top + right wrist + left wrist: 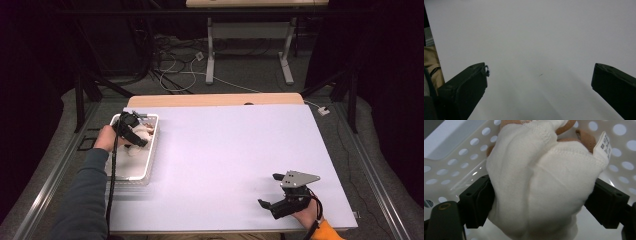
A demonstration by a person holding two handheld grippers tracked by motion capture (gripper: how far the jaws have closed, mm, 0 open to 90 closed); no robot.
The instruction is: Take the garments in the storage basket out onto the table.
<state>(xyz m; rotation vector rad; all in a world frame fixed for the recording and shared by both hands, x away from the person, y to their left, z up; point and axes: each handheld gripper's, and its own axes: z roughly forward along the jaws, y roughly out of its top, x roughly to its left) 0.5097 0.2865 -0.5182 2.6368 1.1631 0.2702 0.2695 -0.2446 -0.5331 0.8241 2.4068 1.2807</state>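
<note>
2 fingers (477,205) press white cloth (536,185) inside perforated basket (454,157).

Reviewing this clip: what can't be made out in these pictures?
- White cloth, left gripper view: it fills the frame between the left gripper jaws, so its whole shape and the tan thing behind it stay unclear.
- Basket, high view: the hand and gripper cover most of its contents.
- Label: print too small to read.

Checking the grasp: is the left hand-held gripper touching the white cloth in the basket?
Touching. In the left gripper view both jaws of the left hand-held gripper press against the sides of the white cloth.
</note>
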